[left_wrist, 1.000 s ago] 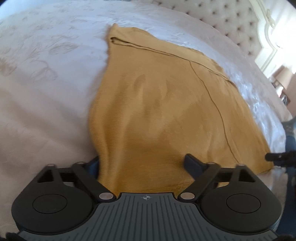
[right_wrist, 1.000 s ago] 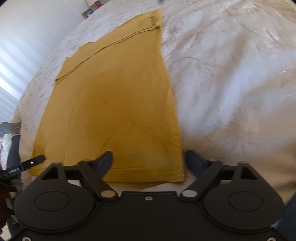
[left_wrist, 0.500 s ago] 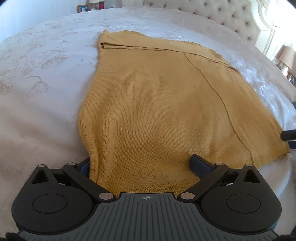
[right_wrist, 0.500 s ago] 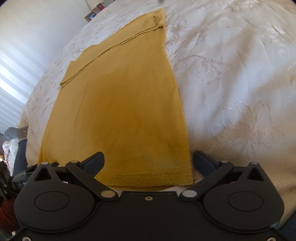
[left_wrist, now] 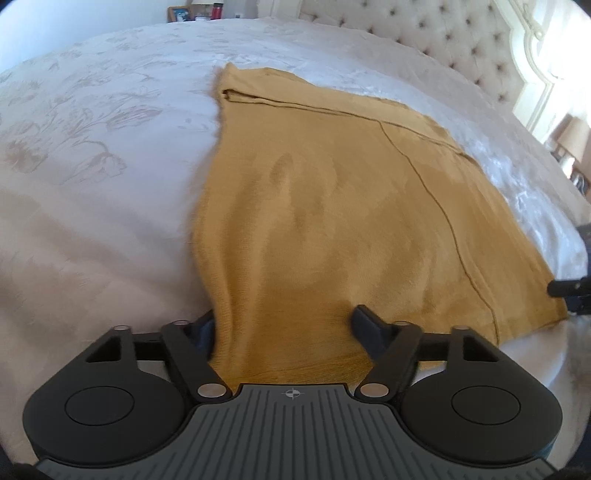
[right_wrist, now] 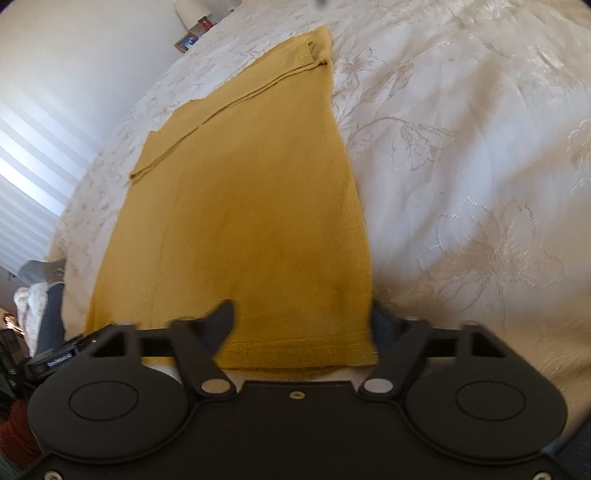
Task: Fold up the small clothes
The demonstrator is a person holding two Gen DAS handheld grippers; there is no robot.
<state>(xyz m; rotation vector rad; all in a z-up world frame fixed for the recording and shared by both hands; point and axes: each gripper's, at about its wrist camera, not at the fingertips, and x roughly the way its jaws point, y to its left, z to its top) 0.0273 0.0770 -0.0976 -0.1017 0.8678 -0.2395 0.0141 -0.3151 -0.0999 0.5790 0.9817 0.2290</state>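
Note:
A mustard-yellow knit garment (left_wrist: 332, 206) lies flat on a white embroidered bedspread (left_wrist: 92, 155), its sleeves folded in; it also shows in the right wrist view (right_wrist: 251, 206). My left gripper (left_wrist: 284, 321) is open, its fingers straddling the garment's near left hem corner, the left finger partly hidden behind the cloth. My right gripper (right_wrist: 303, 314) is open, its fingers astride the near right hem corner. The right gripper's tip shows at the right edge of the left wrist view (left_wrist: 569, 288).
A tufted headboard (left_wrist: 443, 40) stands at the far right of the bed. A bedside surface with a picture frame (left_wrist: 179, 14) and a lamp (right_wrist: 192, 11) sits beyond the bed. The bed's edge and a person's grey-socked foot (right_wrist: 40, 269) lie at the left.
Both grippers have shifted closer over the hem corners. The right gripper's fingers have narrowed around its corner; the left finger now overlaps the cloth.

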